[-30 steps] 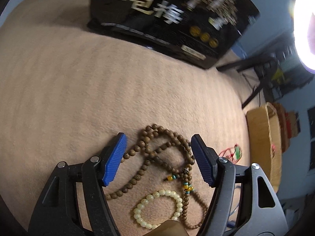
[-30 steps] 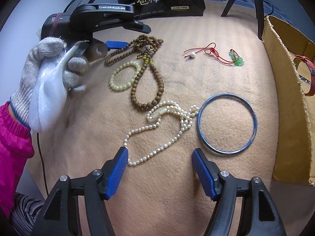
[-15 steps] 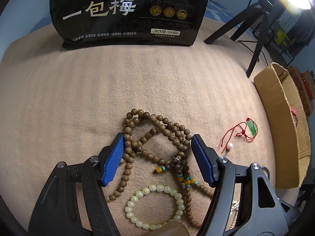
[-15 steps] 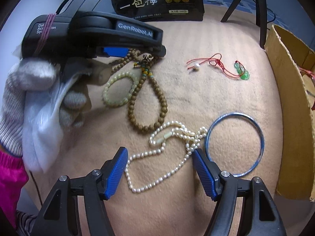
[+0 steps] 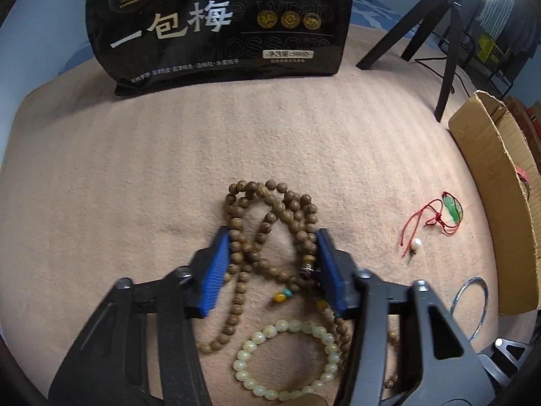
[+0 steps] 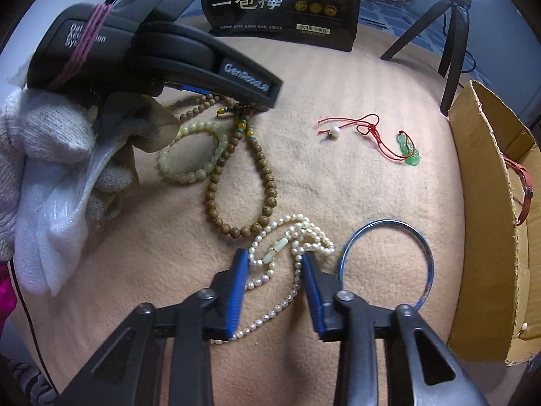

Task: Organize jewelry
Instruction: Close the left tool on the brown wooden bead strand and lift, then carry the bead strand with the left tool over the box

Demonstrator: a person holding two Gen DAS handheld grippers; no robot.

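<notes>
A brown wooden bead necklace (image 5: 270, 223) lies in loops on the beige cloth; it also shows in the right wrist view (image 6: 236, 186). My left gripper (image 5: 272, 247) is low over it, its blue pads touching the loops on both sides, partly closed. A pale bead bracelet (image 5: 287, 358) lies just behind it. A white pearl necklace (image 6: 290, 253) lies under my right gripper (image 6: 274, 267), whose pads straddle its strands, partly closed. A blue bangle (image 6: 385, 264) lies to its right.
A red cord with a pearl and green pendant (image 6: 372, 135) lies toward the cardboard box (image 6: 487, 203) at the right, which holds a red strap. A black snack bag (image 5: 216, 23) stands at the back. Tripod legs (image 5: 446, 50) stand at the back right.
Both grippers have come down onto the cloth and narrowed: the left around the wooden beads, the right around the pearl strands.
</notes>
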